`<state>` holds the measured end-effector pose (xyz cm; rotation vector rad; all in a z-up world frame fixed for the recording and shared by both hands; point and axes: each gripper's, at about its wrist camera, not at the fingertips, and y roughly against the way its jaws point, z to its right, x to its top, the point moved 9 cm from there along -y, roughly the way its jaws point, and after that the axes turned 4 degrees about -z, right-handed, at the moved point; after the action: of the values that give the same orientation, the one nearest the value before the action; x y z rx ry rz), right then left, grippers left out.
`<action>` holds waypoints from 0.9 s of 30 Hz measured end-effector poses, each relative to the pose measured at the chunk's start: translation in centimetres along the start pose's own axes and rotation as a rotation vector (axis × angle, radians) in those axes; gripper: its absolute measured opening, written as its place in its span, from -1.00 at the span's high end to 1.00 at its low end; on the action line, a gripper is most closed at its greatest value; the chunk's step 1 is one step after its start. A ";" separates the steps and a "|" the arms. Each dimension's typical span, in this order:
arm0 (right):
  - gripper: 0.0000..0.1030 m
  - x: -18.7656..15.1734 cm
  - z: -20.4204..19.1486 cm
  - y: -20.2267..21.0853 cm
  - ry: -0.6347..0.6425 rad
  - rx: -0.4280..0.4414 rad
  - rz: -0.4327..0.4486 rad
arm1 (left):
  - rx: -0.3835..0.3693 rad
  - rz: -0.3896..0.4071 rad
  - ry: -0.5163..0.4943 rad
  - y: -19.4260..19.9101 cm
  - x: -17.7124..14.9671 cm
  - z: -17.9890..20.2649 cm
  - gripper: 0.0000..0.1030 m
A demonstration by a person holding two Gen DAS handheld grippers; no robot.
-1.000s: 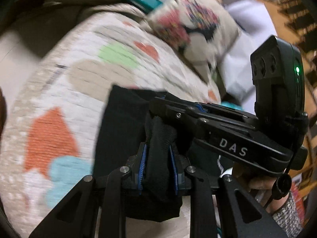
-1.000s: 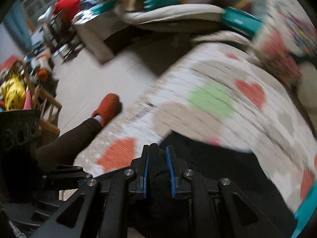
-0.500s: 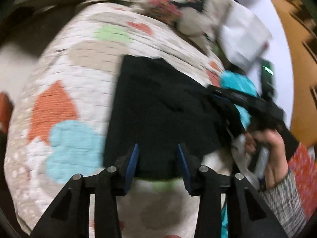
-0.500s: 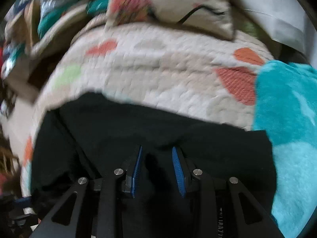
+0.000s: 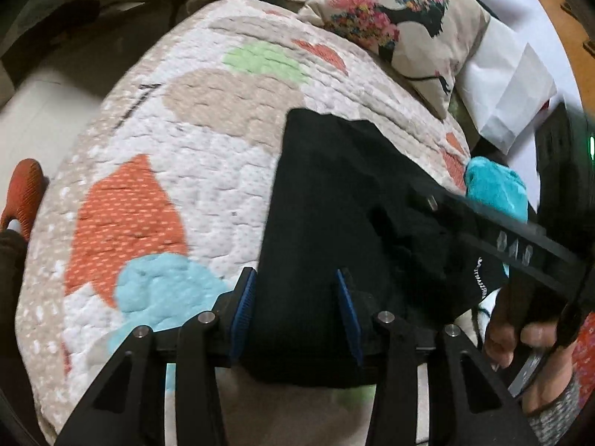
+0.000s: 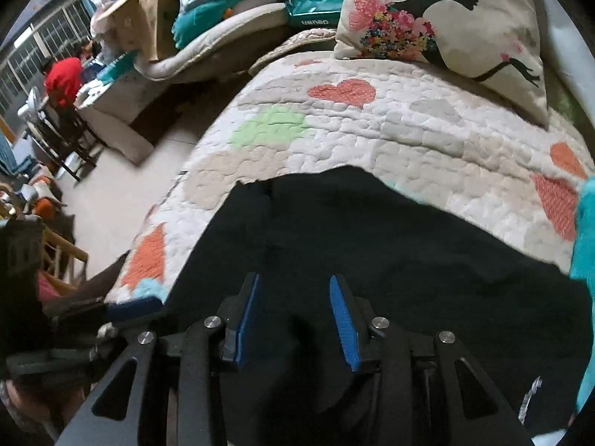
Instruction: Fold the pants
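Both tongs released, black pants [image 5: 334, 200] folded, lengthwise away.

Ahead of my gripper lies a quilted bedspread [image 6: 390, 126] with heart patches, a floral cushion [image 6: 442, 15] at its far right, pale floor [image 6: 122, 193] to the left, and barred windows [image 6: 33, 41] far left.
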<state>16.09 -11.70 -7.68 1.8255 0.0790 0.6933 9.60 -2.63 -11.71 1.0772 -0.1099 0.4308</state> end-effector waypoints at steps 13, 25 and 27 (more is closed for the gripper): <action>0.74 4.6 -5.3 -7.8 0.109 0.010 -0.166 | 0.012 -0.020 -0.085 -1.2 0.0 -0.1 0.82; 0.78 7.5 -11.8 -9.2 0.118 0.069 -0.177 | -0.027 0.008 0.146 2.8 1.2 -8.5 0.82; 0.77 8.0 -13.3 -9.9 0.137 0.063 -0.169 | -0.010 0.017 0.173 3.0 1.2 -9.8 0.66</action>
<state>18.90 6.26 -10.41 1.8055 0.3450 0.7017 8.38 7.44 -13.54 1.0254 0.0327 0.5362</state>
